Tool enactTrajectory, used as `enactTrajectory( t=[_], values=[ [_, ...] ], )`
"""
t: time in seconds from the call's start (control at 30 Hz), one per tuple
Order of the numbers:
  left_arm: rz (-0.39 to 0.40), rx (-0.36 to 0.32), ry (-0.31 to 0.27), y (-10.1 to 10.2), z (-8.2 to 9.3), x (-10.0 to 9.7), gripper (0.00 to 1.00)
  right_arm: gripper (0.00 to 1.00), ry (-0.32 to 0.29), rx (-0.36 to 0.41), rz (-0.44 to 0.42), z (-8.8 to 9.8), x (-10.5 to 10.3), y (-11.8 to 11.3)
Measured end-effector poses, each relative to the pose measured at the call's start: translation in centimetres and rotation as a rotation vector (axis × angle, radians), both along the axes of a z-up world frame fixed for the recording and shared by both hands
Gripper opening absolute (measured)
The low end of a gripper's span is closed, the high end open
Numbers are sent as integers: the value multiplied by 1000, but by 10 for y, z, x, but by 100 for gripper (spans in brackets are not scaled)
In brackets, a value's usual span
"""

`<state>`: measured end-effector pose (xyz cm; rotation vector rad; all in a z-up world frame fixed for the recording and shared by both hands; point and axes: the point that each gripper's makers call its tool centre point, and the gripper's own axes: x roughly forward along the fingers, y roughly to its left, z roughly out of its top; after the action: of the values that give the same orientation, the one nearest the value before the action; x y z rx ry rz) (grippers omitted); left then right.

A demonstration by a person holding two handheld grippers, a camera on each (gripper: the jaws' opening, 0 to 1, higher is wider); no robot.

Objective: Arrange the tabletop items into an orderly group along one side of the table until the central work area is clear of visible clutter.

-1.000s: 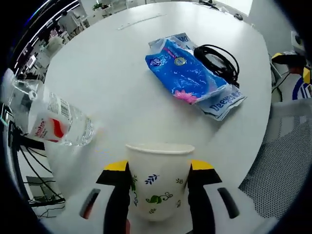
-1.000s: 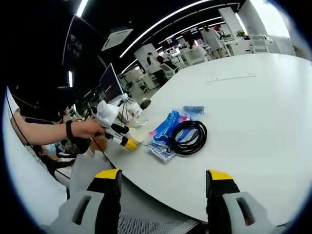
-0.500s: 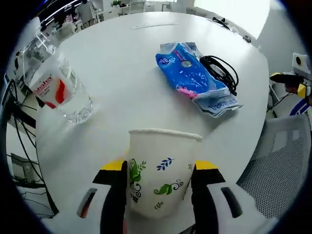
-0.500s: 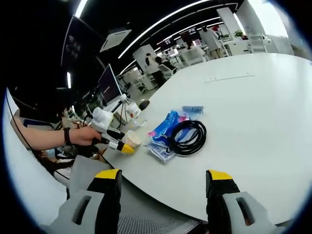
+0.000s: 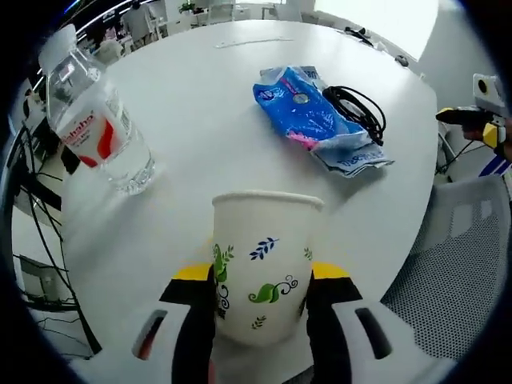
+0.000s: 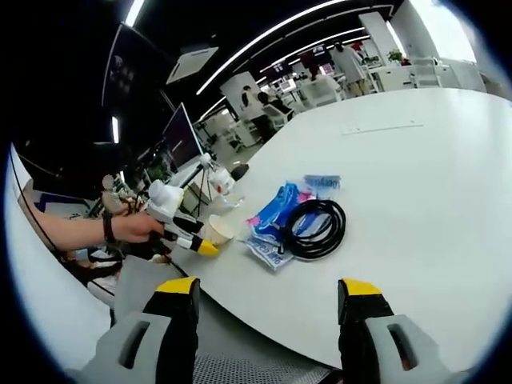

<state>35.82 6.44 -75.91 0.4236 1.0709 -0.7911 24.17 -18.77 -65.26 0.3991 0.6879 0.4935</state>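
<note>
The left hand-held gripper [image 5: 260, 316] is clenched on a white paper cup printed with blue and green leaves [image 5: 262, 272], its yellow-tipped jaws pressing the cup's lower sides, mouth up, close to the near rim of the round white tabletop [image 5: 216, 136]. To place it well, I'd judge the cup should go down upright and gently near the edge, in line with its neighbours, with a light squeeze so the thin wall doesn't buckle, and the jaws opened only once the base sits flat.

Beyond the cup to the left stands a clear plastic water bottle with a red-and-white label [image 5: 96, 124]. Farther off to the right lies a crumpled blue plastic packet [image 5: 308, 116], with a coiled black cable [image 5: 356, 108] resting against its far side.

The right hand-held gripper [image 6: 268, 320] hangs released, jaws wide apart and holding nothing, off the tabletop's edge, well back from the cup. From there the person's hand [image 6: 136, 228] grips the left tool, forearm reaching in roughly level.
</note>
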Motion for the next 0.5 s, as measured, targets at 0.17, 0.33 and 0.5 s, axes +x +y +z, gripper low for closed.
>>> enactTrajectory(
  t=[0.17,0.33,0.5],
  values=[
    [27,-45,-3,-1,5,-2,43,72,1,-2,10,1,0,2],
    [-8,-101,-84,-14,22,-1,43,72,2,0,20,1,1,6],
    [-91,-182,-137,-41,39,-14,43,71,-3,16,40,3,4,17]
  ],
)
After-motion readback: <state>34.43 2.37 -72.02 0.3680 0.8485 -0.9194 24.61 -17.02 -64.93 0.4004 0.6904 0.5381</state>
